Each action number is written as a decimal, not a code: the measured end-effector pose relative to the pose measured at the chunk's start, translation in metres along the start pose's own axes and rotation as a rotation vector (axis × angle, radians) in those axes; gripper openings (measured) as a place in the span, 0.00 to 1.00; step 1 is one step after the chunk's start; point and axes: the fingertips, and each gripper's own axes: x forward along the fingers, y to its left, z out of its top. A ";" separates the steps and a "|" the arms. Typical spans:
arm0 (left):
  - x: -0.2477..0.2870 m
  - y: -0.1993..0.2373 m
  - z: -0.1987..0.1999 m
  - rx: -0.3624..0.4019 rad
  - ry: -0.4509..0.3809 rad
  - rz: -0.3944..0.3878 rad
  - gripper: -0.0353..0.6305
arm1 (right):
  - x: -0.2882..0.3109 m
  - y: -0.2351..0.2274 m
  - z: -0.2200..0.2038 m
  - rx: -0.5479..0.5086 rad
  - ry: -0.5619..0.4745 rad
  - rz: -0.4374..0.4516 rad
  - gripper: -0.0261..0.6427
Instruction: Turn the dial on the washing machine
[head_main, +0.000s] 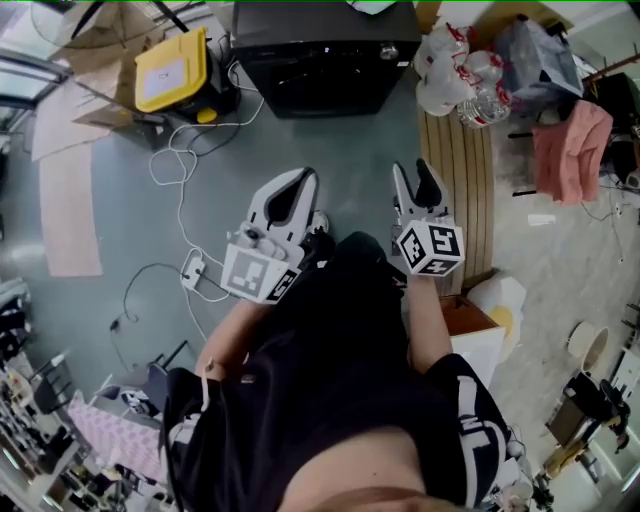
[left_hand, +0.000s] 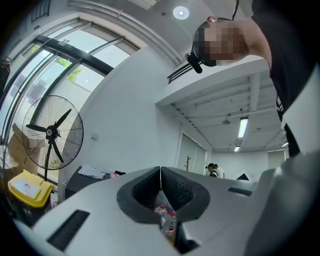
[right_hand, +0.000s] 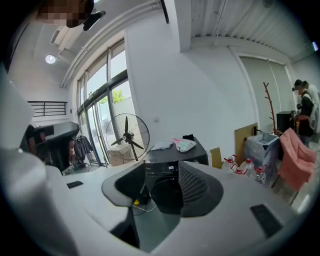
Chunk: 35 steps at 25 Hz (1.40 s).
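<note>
The black washing machine (head_main: 325, 55) stands at the far side of the grey floor, with a small silver dial (head_main: 388, 50) at its top right corner. Both grippers hang well short of it, in front of the person's body. My left gripper (head_main: 304, 178) points toward the machine with its jaw tips touching and nothing between them; the left gripper view shows the same closed tips (left_hand: 160, 171). My right gripper (head_main: 412, 172) stands open and empty. In the right gripper view the machine (right_hand: 172, 162) shows through the gap of that gripper (right_hand: 162, 175), with cloths lying on its top.
A yellow box (head_main: 172, 70) sits left of the machine, with white cables (head_main: 180, 180) trailing across the floor. Water bottles (head_main: 465, 70) and a wooden board (head_main: 468, 170) lie to the right, beside a pink cloth (head_main: 572, 150). A standing fan (right_hand: 127, 136) is by the windows.
</note>
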 end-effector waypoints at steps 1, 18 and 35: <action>0.007 0.011 0.000 -0.004 0.001 0.002 0.09 | 0.018 -0.004 -0.002 0.005 0.013 -0.005 0.36; 0.235 0.169 -0.110 -0.040 0.062 0.079 0.09 | 0.381 -0.199 -0.088 0.039 0.213 -0.058 0.42; 0.307 0.204 -0.196 -0.134 0.098 0.131 0.09 | 0.532 -0.293 -0.157 0.080 0.285 -0.110 0.50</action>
